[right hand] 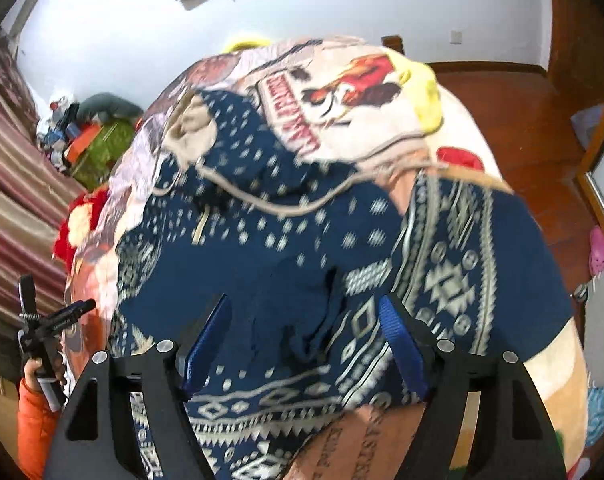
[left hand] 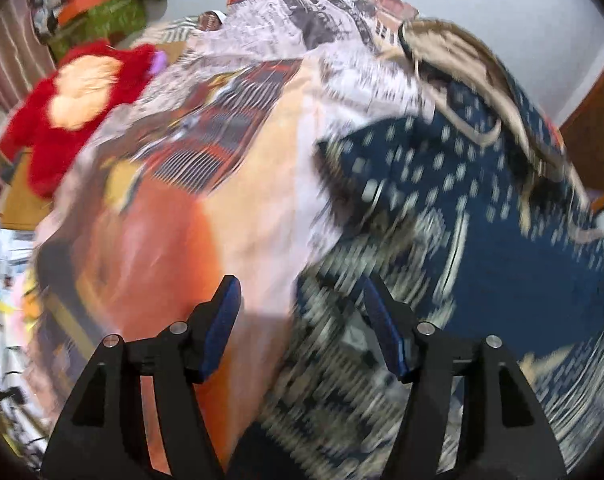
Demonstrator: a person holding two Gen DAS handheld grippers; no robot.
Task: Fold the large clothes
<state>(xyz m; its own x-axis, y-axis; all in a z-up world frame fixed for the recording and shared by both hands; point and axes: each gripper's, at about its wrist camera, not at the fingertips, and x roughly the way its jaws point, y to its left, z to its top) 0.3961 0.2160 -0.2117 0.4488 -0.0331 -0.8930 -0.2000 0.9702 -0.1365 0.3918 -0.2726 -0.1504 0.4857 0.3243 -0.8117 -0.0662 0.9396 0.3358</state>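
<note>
Both claws wide apart, nothing gripped: left claw (left hand: 302, 300) over bedspread (left hand: 229, 216) at hoodie (left hand: 502, 248) edge, right claw (right hand: 304, 320) above navy hoodie (right hand: 281, 248) lying on bed w/ hood toward wall.

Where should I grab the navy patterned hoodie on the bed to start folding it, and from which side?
Probably by the patterned hem band of the hoodie, the edge nearest the open right gripper. It lies fairly flat on the blanket and faces the gripper, so coming in low from the near side should let one finger slide under it. The hood end is rumpled and farther away.
</note>
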